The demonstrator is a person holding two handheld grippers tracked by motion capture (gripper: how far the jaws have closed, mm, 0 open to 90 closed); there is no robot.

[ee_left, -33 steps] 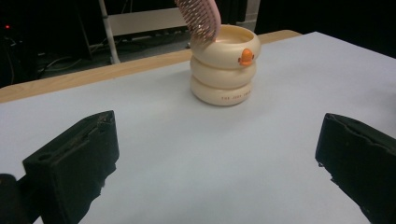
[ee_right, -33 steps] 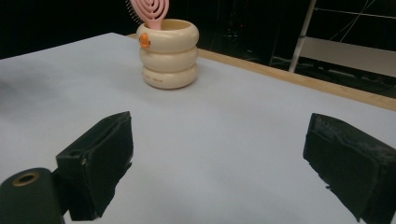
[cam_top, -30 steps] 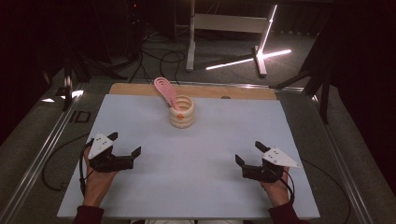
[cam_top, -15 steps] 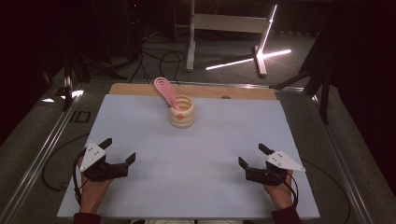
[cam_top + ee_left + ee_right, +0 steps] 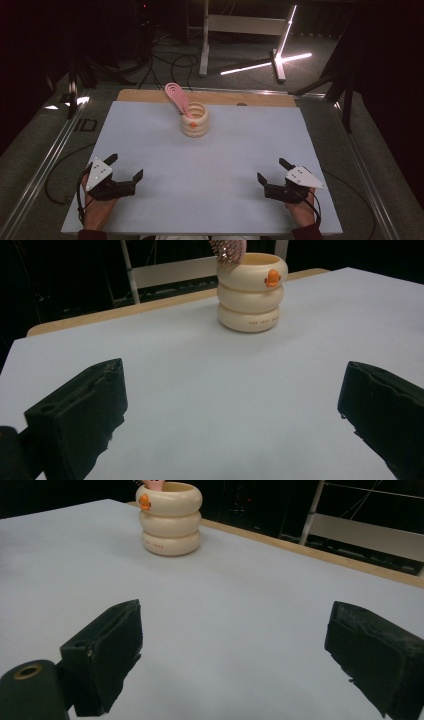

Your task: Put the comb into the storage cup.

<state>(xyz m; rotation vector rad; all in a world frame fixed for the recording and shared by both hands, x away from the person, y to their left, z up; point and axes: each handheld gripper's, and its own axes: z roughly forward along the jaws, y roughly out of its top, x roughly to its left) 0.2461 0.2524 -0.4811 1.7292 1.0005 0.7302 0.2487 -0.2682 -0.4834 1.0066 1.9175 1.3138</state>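
The letters "ID" stand on the floor strip (image 5: 86,125) left of the table, and the cream holder (image 5: 251,292) has one small printed line, too blurred to read.

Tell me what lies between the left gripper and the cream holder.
Nothing: from the left gripper to the cream holder, the high view shows bare white tabletop.

Each hand grips a black two-jaw tool, the left gripper (image 5: 124,169) and the right gripper (image 5: 272,170), both with blocky matte jaws, a pale grey three-cornered plate dotted with small marks, a trailing black cable, and dark red sleeve cuffs.
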